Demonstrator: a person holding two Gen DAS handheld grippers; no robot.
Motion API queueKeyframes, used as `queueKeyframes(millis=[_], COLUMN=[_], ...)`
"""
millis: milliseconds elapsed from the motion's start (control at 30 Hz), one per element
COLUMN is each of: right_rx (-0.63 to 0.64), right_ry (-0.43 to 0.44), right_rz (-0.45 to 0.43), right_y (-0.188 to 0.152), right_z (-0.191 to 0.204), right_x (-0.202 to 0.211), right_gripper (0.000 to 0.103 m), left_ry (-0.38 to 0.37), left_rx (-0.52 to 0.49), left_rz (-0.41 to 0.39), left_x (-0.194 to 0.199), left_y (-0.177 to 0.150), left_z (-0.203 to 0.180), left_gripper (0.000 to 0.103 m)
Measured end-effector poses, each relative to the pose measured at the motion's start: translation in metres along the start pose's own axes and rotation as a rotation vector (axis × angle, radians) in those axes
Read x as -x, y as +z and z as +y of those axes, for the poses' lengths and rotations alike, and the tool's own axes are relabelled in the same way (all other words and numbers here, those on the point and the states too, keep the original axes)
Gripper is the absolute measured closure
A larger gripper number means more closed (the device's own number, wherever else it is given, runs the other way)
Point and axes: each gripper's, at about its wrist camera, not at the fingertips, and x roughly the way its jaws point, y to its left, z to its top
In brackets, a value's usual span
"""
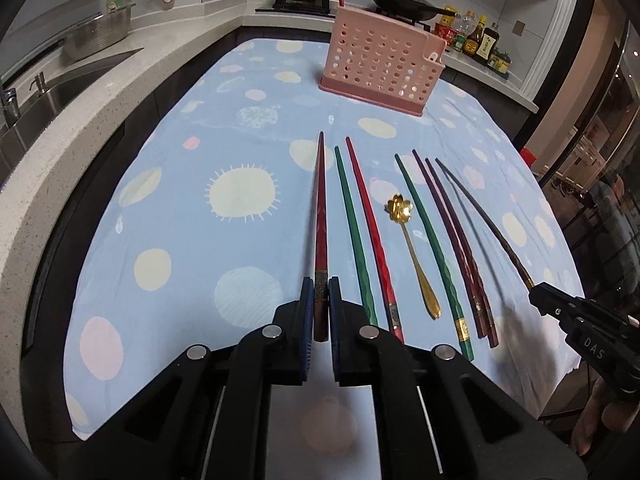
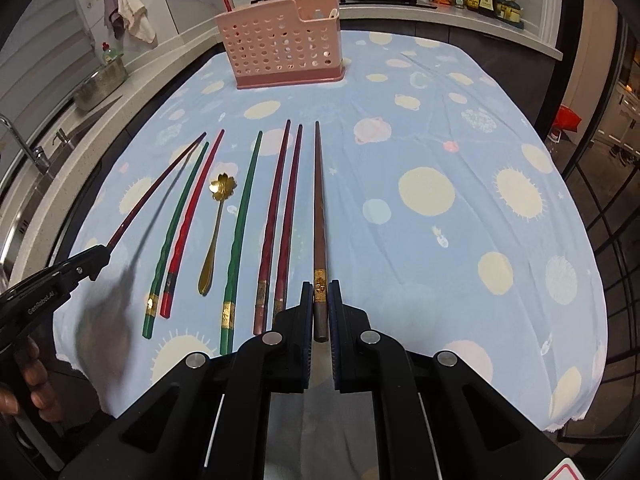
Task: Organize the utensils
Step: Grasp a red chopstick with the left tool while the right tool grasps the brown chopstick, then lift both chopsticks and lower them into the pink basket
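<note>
Each hand's tool has a chopstick pinched by its thick end. The left gripper (image 1: 319, 300) is clamped on a dark red chopstick (image 1: 320, 216), which runs straight out ahead between the pads toward the pink utensil basket (image 1: 380, 68). The right gripper (image 2: 320, 300) grips a brown chopstick (image 2: 319, 208) the same way. Between the two tools, on the blue spotted cloth (image 2: 440, 152), lie the remaining chopsticks (image 2: 256, 208) and a gold spoon (image 2: 216, 232).

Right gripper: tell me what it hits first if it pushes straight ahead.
The right gripper, shut on a brown chopstick, points over bare blue tablecloth. The pink utensil holder sits left of that line, so the way looks free; depth unclear.
</note>
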Motion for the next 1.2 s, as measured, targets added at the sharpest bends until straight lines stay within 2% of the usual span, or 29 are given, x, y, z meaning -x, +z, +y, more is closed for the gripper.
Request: queueKeyframes(millis=[567,900,1200], right_rx=[-0.048,-0.064,-0.072], right_ry=[0.049,0.078,0.127], right_rz=[-0.256,-0.34,-0.405], right_y=[0.099,0.143,0.19], right_z=[-0.012,-0.016,-0.015], right_x=[0.063,0.077,0.084], right_gripper=[0.096,0.096,0.096], left_ry=[-0.008,-0.008,-0.067], left_rx=[0.05,0.04,0.018], left_rz=[-0.249,-0.347,-0.42], left_x=[0.062,0.072,0.079], left_y=[0.096,0.15,0.203], left_z=[0.01,0.006,-0.008], left_gripper=[0.096,0.096,0.096])
